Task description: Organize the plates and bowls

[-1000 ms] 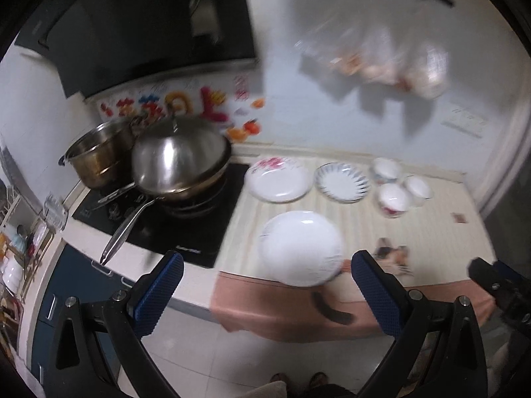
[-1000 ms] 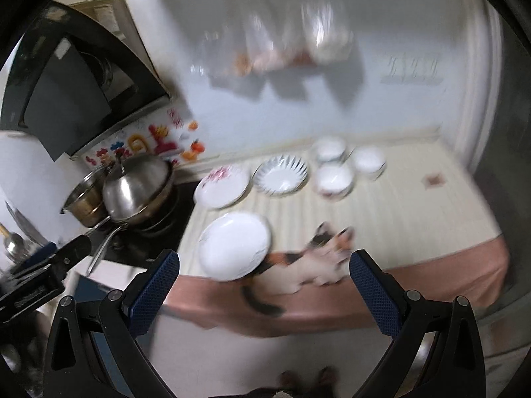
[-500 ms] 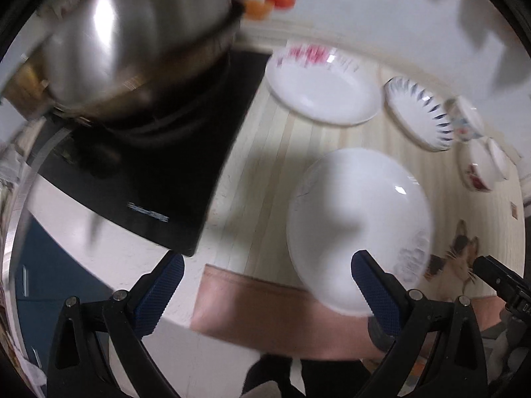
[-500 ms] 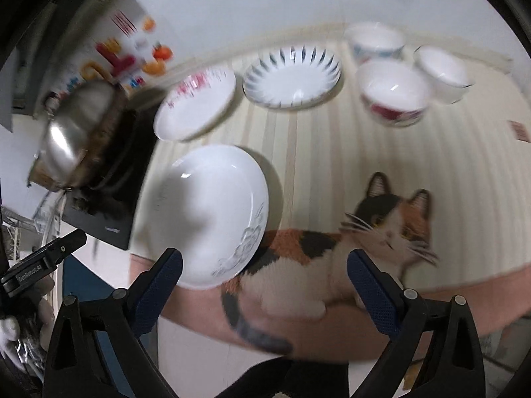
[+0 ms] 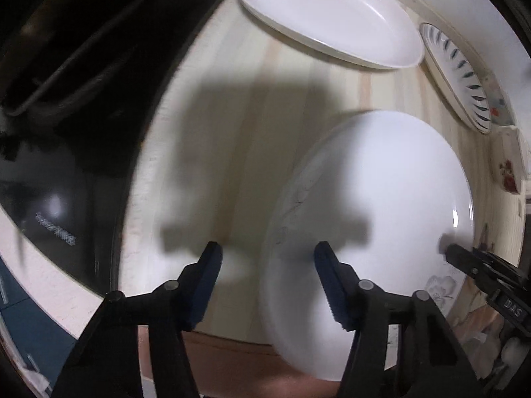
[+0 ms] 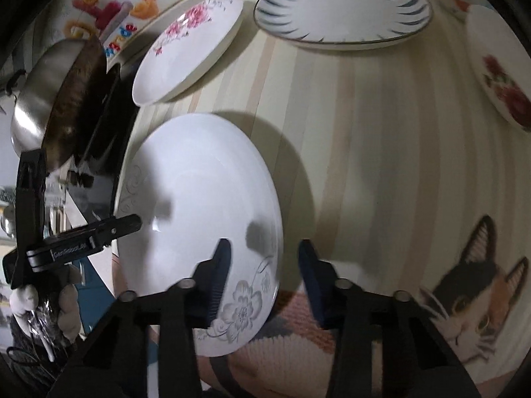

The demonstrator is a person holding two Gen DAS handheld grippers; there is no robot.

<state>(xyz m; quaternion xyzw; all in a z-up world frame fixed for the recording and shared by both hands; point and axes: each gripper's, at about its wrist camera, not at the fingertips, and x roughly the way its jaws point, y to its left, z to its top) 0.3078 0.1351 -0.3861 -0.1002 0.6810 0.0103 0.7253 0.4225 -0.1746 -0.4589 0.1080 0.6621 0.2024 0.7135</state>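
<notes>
both tongs [image 5: 267,277] [image 6: 262,275] have closed in on white plate [image 6: 199,219].

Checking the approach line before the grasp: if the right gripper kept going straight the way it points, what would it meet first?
Most likely the right-hand rim of the white plate: the open right gripper straddles that edge, one finger over the plate, the other over the striped mat. Depth is unclear.

Only "DAS" shows, on the right tool [image 5: 491,275].
</notes>
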